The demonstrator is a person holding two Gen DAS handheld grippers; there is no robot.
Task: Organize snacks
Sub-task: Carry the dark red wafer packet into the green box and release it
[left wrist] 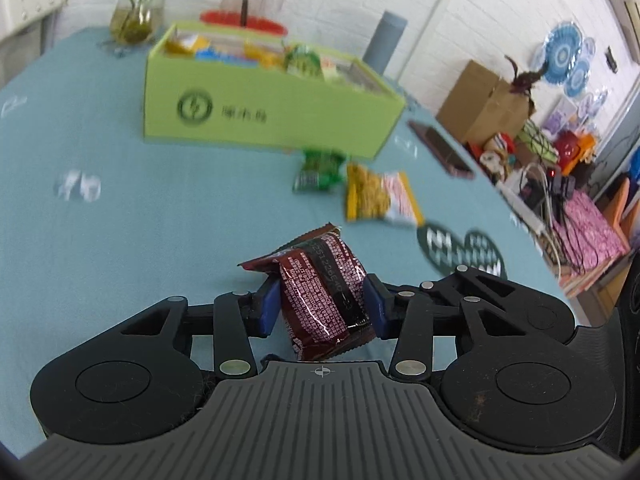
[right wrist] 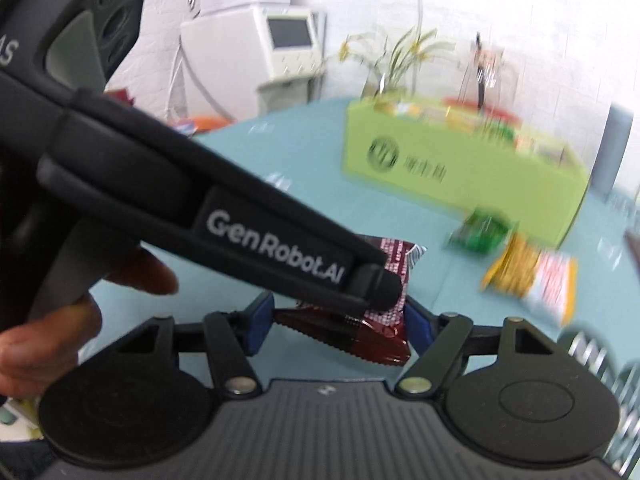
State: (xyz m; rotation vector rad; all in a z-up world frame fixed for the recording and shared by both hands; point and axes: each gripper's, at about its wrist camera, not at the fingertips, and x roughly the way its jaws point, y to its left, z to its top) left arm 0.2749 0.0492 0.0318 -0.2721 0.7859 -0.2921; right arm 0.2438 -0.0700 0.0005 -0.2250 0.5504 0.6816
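The left tool (left wrist: 324, 304) pinches a dark red snack packet (left wrist: 320, 296) between its blue pads, lifted clear of the teal worktop (left wrist: 120, 220). The right tool (right wrist: 340, 322) grips the same packet (right wrist: 360, 340) from its side. Farther back, near the worktop's far edge, stands a green box (left wrist: 260, 112) of snacks, with a green packet (left wrist: 320, 170) and a yellow packet (left wrist: 380, 200) just before it.

L gripper (left wrist: 324, 304) has its jaws closed on a dark red snack packet (left wrist: 320, 292), blue pads pressing both sides, packet tilted. Beyond, on the teal worktop (left wrist: 140, 216): green packet (left wrist: 319, 170) & yellow packet (left wrist: 378, 199) just beside each other, near the green box (left wrist: 272, 108) (already holds snacks).
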